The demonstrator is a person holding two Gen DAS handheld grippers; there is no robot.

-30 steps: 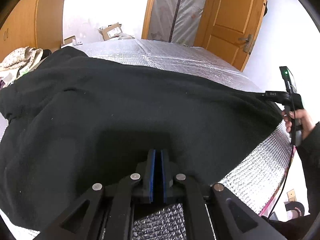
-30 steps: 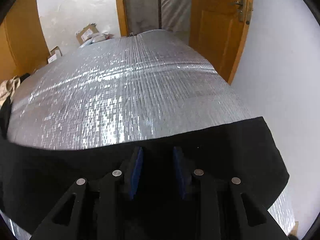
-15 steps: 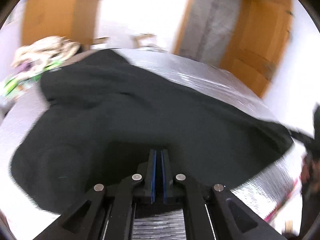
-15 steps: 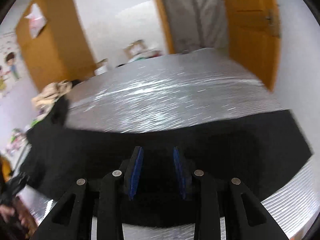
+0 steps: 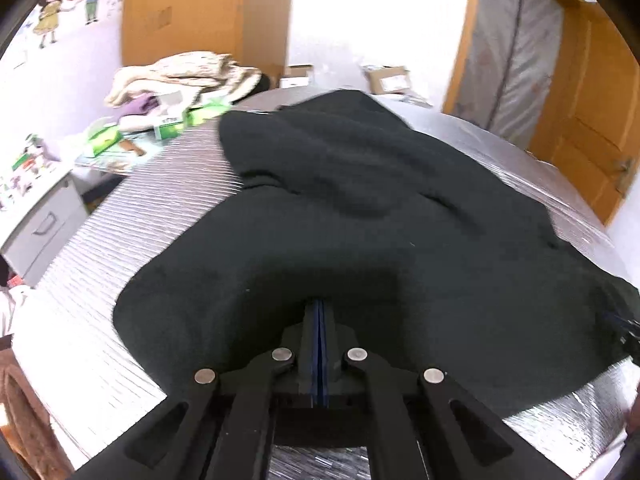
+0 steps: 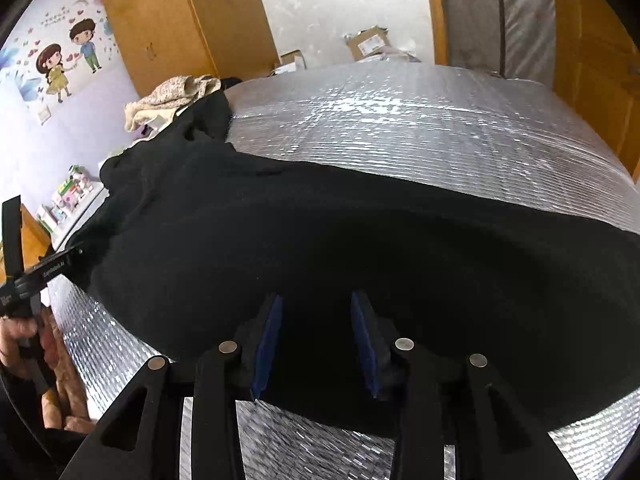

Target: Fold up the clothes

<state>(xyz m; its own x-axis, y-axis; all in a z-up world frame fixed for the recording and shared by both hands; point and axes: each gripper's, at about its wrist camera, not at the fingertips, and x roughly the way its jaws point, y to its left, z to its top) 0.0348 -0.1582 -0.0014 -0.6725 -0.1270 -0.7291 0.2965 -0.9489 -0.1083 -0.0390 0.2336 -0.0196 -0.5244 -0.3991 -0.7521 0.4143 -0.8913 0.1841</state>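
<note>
Room: pale walls with cartoon wall stickers [image 6: 66, 66], a wooden wardrobe [image 6: 180, 20] and a wooden door [image 5: 592, 128].
Surface: a table under a silver quilted foil cover [image 6: 420, 128], which fills the middle of both views.
Garment: a black garment [image 5: 360, 216] lies spread across the near half of the foil cover, one end bunched toward the far left corner, its near hem at both grippers.
Left gripper [image 5: 319, 320]: blue pads pressed together at the garment's near edge; whether cloth is pinched between them I cannot tell.
Right gripper [image 6: 316, 320]: jaws opening, blue pads [image 6: 267, 344] set apart with black cloth lying between them, not pressed.
Left hand [image 6: 52, 368]: seen at the lower left of the right wrist view, gripping its tool's handle.
Clutter: a heap of beige cloth [image 5: 180, 76] past the table's far left corner, cardboard boxes [image 6: 368, 42] by the back wall.
</note>
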